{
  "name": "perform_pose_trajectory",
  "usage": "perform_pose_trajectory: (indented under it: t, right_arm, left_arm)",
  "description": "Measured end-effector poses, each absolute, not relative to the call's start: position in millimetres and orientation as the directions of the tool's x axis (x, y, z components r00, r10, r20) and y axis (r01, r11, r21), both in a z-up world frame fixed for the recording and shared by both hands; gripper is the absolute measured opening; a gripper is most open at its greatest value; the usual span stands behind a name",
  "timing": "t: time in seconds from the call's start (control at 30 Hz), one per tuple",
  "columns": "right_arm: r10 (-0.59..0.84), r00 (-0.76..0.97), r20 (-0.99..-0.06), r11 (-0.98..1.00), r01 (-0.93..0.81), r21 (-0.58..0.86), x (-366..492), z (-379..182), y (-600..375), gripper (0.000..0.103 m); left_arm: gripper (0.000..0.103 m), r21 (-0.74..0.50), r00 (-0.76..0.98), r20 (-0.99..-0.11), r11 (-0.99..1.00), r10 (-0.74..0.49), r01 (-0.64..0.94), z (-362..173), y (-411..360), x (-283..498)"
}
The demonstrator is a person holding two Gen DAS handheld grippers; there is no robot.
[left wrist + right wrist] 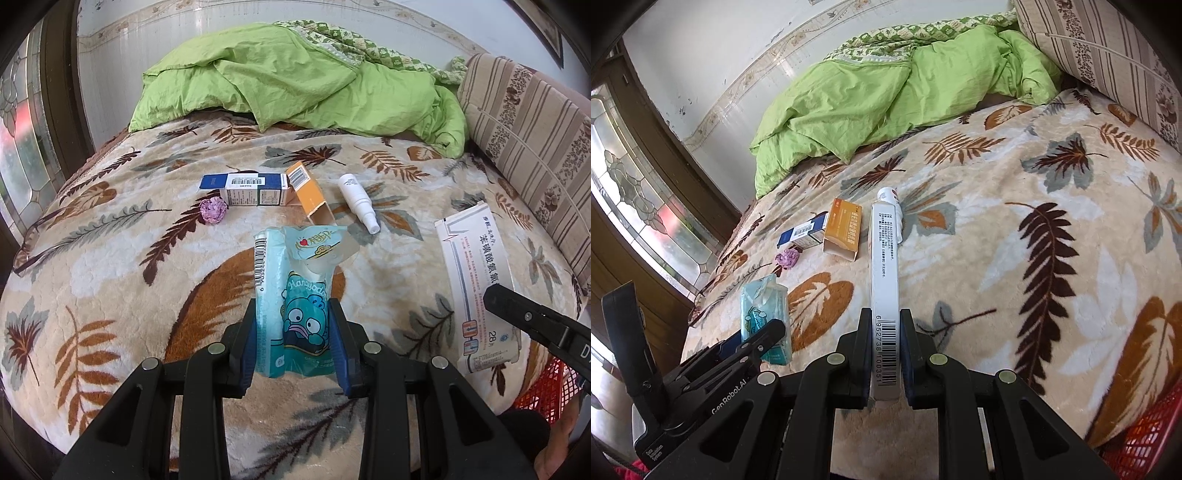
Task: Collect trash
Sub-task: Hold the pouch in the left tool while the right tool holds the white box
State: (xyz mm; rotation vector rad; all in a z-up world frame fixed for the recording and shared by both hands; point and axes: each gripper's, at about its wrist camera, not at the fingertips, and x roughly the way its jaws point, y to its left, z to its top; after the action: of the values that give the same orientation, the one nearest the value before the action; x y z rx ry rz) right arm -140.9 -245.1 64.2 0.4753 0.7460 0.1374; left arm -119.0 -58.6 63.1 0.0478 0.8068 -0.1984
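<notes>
My left gripper (pixel 295 314) is shut on a teal cartoon tissue packet (pixel 295 295), held over the leaf-print blanket; it also shows in the right wrist view (pixel 764 314). My right gripper (pixel 884 332) is shut on a flat white medicine box (pixel 884 273), held on edge; the left wrist view shows its face (pixel 476 280). On the bed lie a blue-and-white box (pixel 243 190), an orange box (pixel 308 194), a white spray bottle (pixel 360 203) and a purple crumpled wad (pixel 213 210).
A crumpled green quilt (pixel 303 81) lies at the bed's far end. A striped cushion (pixel 528 122) stands at the right. A red mesh basket (pixel 1148 435) sits at the bed's near right edge. A stained-glass window (pixel 639 199) is at the left.
</notes>
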Motion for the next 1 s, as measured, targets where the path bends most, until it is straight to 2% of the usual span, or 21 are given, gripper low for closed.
perform_pose_trajectory:
  t: [1.0]
  right_arm:
    - [0.304,0.777,-0.551,0.845,0.048,0.533,-192.3,86.5,-279.7,0.014]
  left_arm:
    - [0.033,0.042,0.703,-0.695,0.968,-0.149,0.247,91.4,-91.6,-145.2]
